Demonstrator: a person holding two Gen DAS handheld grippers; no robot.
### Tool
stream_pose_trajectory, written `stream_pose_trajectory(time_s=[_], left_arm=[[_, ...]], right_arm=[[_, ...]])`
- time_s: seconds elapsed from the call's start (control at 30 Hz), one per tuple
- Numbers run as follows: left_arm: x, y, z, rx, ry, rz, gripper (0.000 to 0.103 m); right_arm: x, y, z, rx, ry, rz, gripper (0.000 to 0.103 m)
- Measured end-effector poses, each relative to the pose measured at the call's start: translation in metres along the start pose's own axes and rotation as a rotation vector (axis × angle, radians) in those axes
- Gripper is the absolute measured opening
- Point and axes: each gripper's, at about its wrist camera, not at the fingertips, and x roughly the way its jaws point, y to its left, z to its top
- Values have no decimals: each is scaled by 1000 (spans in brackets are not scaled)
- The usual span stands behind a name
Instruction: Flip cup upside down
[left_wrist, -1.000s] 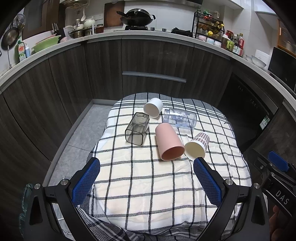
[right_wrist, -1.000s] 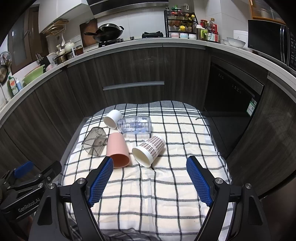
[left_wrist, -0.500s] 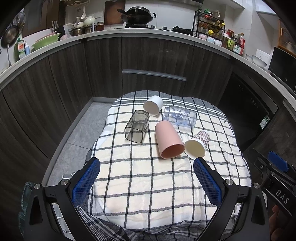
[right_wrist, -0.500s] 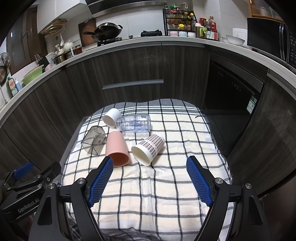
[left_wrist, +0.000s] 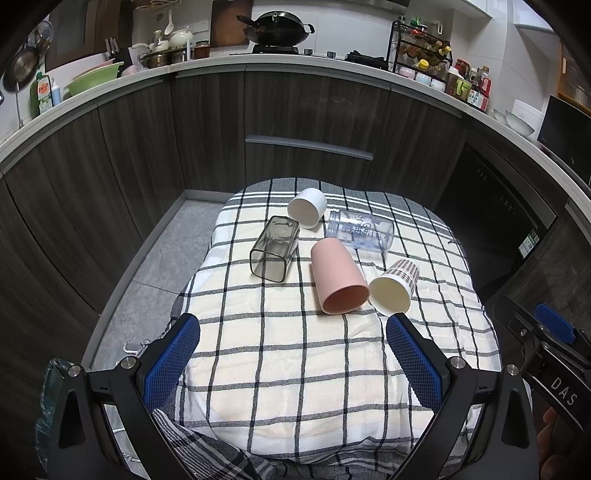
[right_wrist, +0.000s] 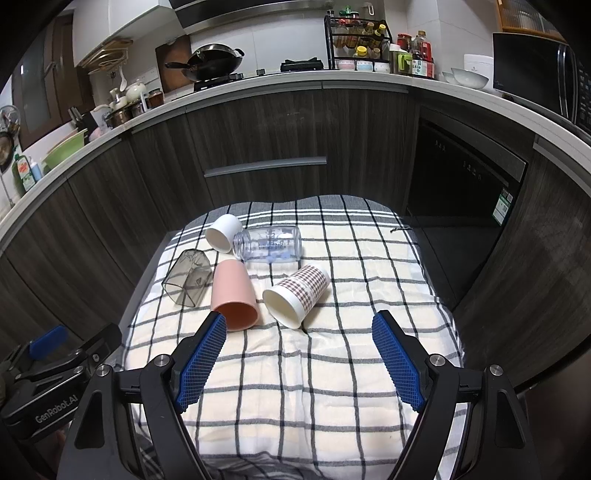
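Observation:
Several cups lie on their sides on a checked cloth (left_wrist: 295, 350): a pink cup (left_wrist: 338, 277) (right_wrist: 233, 291), a plaid paper cup (left_wrist: 393, 288) (right_wrist: 297, 291), a white cup (left_wrist: 307, 212) (right_wrist: 223, 233), a smoky square cup (left_wrist: 275, 249) (right_wrist: 188, 273) and a clear bottle (left_wrist: 360, 230) (right_wrist: 269, 243). My left gripper (left_wrist: 293, 354) is open and empty, short of the cups. My right gripper (right_wrist: 304, 358) is open and empty, just before the pink and plaid cups.
Dark kitchen cabinets (left_wrist: 306, 122) stand behind the cloth-covered table, with a dishwasher (right_wrist: 465, 177) at the right. The floor (left_wrist: 155, 273) drops away at the table's left. The right gripper's body shows at the left view's edge (left_wrist: 554, 350).
Both grippers have risen and eased forward slightly, so the cups sit a little lower in view. No cup has moved. Both grippers stay open.

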Motion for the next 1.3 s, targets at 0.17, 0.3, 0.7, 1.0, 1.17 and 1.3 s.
stream_pose_trajectory(time_s=[0.17, 0.3, 0.7, 1.0, 1.17, 1.3], left_arm=[[0, 0, 1, -1, 2, 1, 103], [-1, 2, 1, -7, 5, 5, 103], [-1, 2, 1, -7, 2, 12, 103], [6, 5, 0, -23, 13, 22, 103], [13, 10, 2, -37, 15, 28, 103], [22, 17, 5, -55, 19, 37, 103]], right_arm=[[0, -1, -1, -1, 2, 1, 81], [1, 0, -1, 1, 4, 0, 81], [2, 1, -3, 3, 10, 2, 81], [9, 4, -3, -5, 25, 6, 81], [20, 10, 1, -21, 41, 7, 81], [34, 17, 7, -38, 56, 12, 81]])
